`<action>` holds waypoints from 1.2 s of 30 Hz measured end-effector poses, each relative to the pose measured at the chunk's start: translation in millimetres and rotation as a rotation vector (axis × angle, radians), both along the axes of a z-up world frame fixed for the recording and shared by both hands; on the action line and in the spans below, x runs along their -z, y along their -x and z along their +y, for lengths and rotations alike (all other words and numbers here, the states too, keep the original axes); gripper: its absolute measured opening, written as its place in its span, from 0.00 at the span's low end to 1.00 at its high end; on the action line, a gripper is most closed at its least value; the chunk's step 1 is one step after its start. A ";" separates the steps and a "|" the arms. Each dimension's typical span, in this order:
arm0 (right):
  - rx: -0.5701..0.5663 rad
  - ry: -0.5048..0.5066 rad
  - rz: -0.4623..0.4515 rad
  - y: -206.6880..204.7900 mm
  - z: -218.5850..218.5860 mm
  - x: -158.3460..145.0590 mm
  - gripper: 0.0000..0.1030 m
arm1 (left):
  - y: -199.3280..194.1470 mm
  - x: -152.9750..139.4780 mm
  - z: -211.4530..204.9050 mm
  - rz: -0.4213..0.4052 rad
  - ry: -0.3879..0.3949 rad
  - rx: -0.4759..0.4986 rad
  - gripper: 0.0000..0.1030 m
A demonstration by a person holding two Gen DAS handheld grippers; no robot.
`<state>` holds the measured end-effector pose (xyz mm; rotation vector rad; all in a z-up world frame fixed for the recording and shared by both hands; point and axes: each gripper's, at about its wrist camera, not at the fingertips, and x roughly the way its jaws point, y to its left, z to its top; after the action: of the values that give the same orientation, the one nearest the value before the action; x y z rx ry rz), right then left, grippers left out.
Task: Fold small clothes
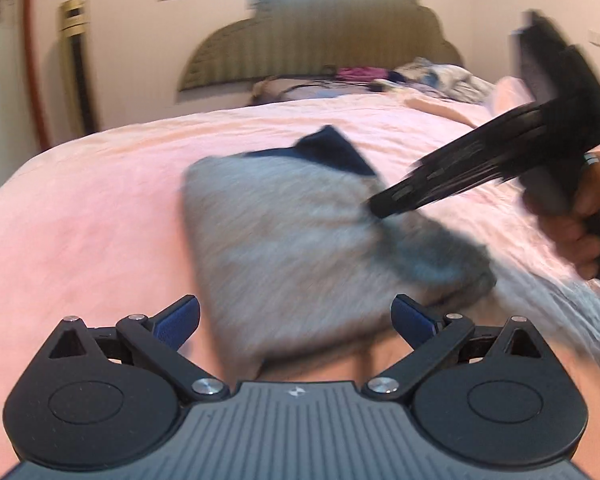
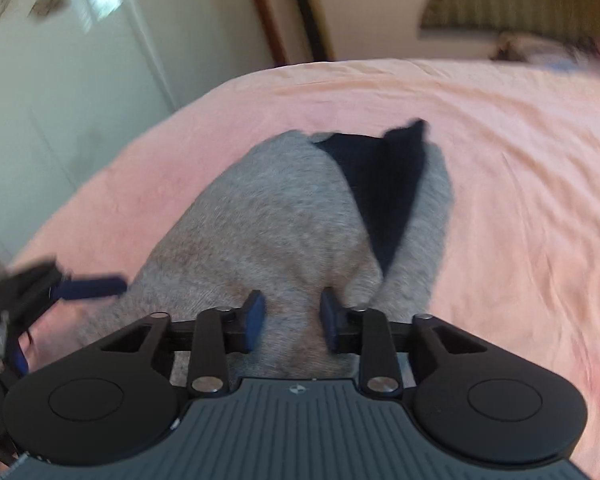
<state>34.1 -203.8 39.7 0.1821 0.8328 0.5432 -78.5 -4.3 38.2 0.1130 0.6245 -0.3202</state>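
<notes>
Right tongs (image 2: 292, 322) around grey garment (image 2: 284, 216)

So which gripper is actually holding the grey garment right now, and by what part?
The right gripper pinches the grey garment at its near edge, lifting a fold. The left gripper is open, holding nothing.

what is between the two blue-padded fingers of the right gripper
A bunched fold of the grey knit garment with the dark navy panel sits between the right gripper pads; the right wrist view shows it.
</notes>
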 end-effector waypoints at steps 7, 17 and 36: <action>0.113 0.000 -0.190 111.9 -7.2 -14.2 0.86 | 31.0 3.9 0.6 -0.013 0.032 -0.180 1.00; 0.298 0.260 -0.169 142.5 -0.3 36.5 1.00 | 22.0 26.7 -6.6 0.094 -0.016 -0.276 1.00; 0.377 0.343 -0.170 140.9 16.0 40.9 1.00 | 21.3 27.0 -11.0 0.094 -0.026 -0.282 1.00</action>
<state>-106.7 -187.8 -1.2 -0.0243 0.6915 0.0565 -99.8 -15.3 11.2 0.0334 0.7284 -0.0446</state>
